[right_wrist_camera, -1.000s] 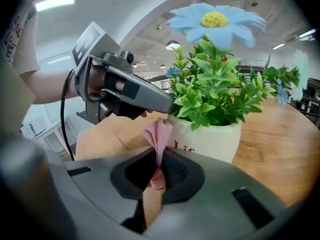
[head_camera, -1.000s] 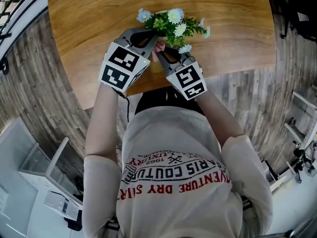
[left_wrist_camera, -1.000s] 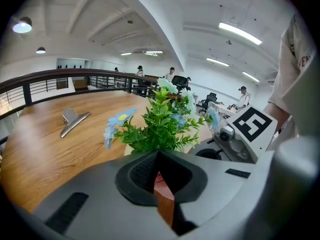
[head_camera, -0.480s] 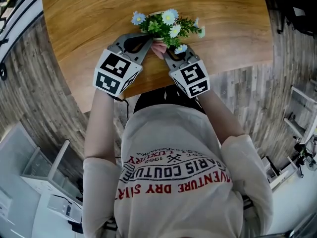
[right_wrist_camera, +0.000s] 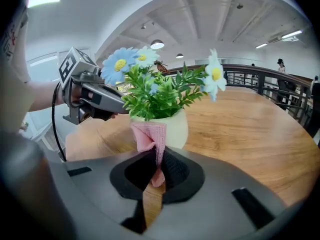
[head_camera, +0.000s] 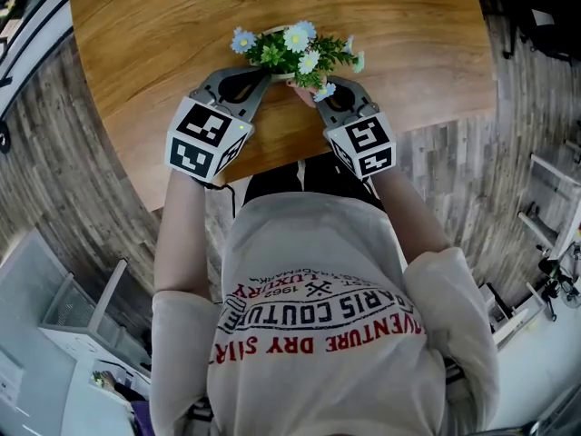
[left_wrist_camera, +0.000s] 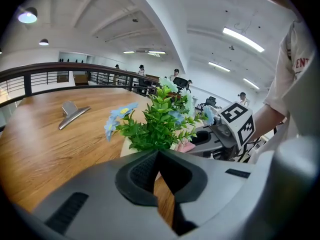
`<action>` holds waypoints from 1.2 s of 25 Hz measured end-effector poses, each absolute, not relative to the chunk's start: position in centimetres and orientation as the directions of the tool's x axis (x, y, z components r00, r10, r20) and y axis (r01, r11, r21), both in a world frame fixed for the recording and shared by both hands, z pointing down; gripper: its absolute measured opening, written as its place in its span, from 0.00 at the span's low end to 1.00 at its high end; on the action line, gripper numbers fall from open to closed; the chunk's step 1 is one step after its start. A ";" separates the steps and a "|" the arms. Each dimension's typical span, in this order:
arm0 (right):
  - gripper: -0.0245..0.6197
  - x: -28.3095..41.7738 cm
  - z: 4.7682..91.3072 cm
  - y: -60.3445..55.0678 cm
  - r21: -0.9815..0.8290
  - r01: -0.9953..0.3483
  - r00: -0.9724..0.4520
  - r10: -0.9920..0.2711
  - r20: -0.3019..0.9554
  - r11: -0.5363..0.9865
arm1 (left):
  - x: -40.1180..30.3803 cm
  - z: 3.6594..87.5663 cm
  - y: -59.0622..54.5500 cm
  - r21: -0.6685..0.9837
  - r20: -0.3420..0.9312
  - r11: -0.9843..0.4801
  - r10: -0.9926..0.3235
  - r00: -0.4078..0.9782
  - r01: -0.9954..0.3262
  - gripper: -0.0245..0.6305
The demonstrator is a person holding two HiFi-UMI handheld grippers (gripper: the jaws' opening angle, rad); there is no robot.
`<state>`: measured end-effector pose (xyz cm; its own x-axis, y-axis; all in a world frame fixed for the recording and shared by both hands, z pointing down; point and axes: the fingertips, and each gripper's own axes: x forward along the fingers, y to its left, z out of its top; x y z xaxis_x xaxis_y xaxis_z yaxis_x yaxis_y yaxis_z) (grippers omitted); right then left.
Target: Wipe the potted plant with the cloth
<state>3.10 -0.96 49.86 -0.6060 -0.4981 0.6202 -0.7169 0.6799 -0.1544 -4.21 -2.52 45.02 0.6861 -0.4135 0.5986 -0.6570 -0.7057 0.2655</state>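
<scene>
A small potted plant (head_camera: pixel 290 49) with green leaves and blue and white daisies stands on the wooden table (head_camera: pixel 408 44) near its front edge. Its cream pot (right_wrist_camera: pixel 172 128) shows in the right gripper view. My right gripper (right_wrist_camera: pixel 156 153) is shut on a pink cloth (right_wrist_camera: pixel 149 135), and the cloth lies against the pot's near wall. My left gripper (left_wrist_camera: pixel 159 153) is shut, with its tips against the plant's base on the other side; the foliage (left_wrist_camera: pixel 159 121) hides most of the pot there. In the head view both grippers flank the plant, left gripper (head_camera: pixel 247 82) and right gripper (head_camera: pixel 329 96).
A metal clip (left_wrist_camera: pixel 72 115) lies on the table beyond the plant, to the left. The table's curved front edge (head_camera: pixel 272 157) runs just under both grippers. A railing (right_wrist_camera: pixel 265 79) and people stand far behind.
My right gripper has slid to the right round the pot with the pink cloth in it. The left gripper has kept its place at the plant.
</scene>
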 end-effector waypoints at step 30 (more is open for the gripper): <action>0.10 9.7 49.4 -10.9 -0.078 -0.458 -0.686 -0.296 0.664 0.886 | -3.9 44.5 -3.2 0.324 0.579 -0.272 -0.701 0.417 -0.906 0.06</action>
